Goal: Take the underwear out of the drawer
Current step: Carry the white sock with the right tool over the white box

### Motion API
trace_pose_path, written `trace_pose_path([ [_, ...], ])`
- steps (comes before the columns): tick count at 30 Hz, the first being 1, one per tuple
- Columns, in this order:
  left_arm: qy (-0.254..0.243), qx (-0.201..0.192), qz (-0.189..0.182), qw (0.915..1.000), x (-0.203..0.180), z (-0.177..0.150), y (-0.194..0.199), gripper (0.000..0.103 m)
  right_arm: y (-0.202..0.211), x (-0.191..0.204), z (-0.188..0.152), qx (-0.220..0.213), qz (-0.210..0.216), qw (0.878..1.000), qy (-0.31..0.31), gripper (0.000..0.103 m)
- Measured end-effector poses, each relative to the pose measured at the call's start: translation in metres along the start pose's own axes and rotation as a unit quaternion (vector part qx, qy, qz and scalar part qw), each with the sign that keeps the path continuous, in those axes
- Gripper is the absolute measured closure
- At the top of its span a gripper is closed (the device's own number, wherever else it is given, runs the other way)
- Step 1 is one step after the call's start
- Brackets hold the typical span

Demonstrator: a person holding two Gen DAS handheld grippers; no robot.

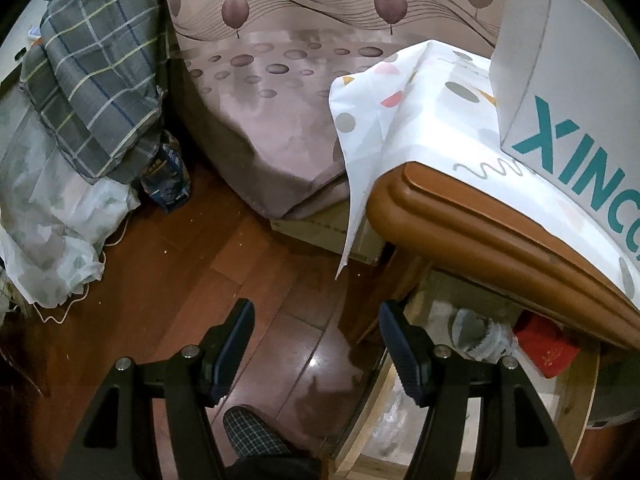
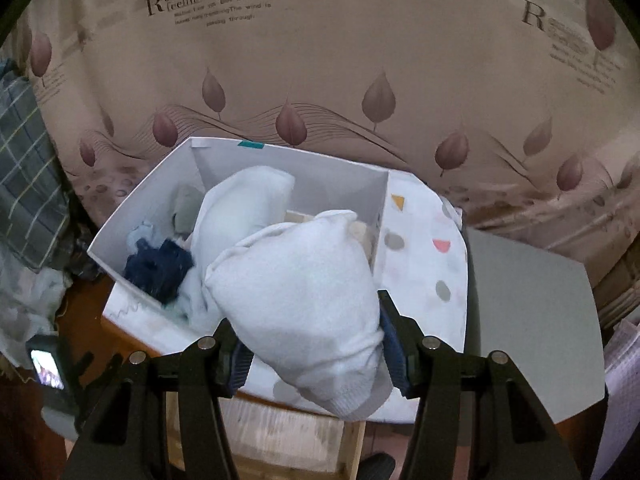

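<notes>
Right gripper (image 2: 316,344) holds a white garment (image 2: 304,300) above a white box (image 2: 132,216)

The right gripper's jaws are closed against a bulky white cloth bundle, lifted just over the box on the counter (image 2: 80,320). More white cloth (image 2: 240,208) and a dark blue item (image 2: 158,266) lie inside the box. The left gripper (image 1: 316,344) hangs wide open and empty over the wooden floor (image 1: 180,272), beside the counter edge, near a bed (image 1: 272,92) and an open wooden drawer (image 1: 420,392) below
</notes>
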State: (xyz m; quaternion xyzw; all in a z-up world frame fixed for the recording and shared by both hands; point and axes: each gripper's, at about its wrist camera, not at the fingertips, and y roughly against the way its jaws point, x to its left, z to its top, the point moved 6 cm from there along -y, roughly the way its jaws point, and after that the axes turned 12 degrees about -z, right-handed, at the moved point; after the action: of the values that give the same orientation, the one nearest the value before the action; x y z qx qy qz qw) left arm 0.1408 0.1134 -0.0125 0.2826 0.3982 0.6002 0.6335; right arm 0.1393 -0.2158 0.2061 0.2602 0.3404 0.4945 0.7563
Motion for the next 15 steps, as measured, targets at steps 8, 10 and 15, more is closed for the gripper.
trace_pose_path([
  [8, 0.001, 0.005, -0.003, 1.0, 0.001, 0.0, 0.0, 0.037, -0.036, 0.018, 0.02, 0.01, -0.019, 1.0, 0.003, 0.051],
  [10, 0.0, 0.005, -0.002, 1.0, 0.001, 0.0, 0.0, 0.037, -0.048, 0.02, 0.024, 0.015, -0.023, 1.0, -0.001, 0.051],
  [15, 0.002, -0.001, -0.002, 1.0, 0.0, 0.0, 0.0, 0.037, -0.078, 0.028, 0.027, 0.036, -0.027, 0.999, -0.002, 0.051],
])
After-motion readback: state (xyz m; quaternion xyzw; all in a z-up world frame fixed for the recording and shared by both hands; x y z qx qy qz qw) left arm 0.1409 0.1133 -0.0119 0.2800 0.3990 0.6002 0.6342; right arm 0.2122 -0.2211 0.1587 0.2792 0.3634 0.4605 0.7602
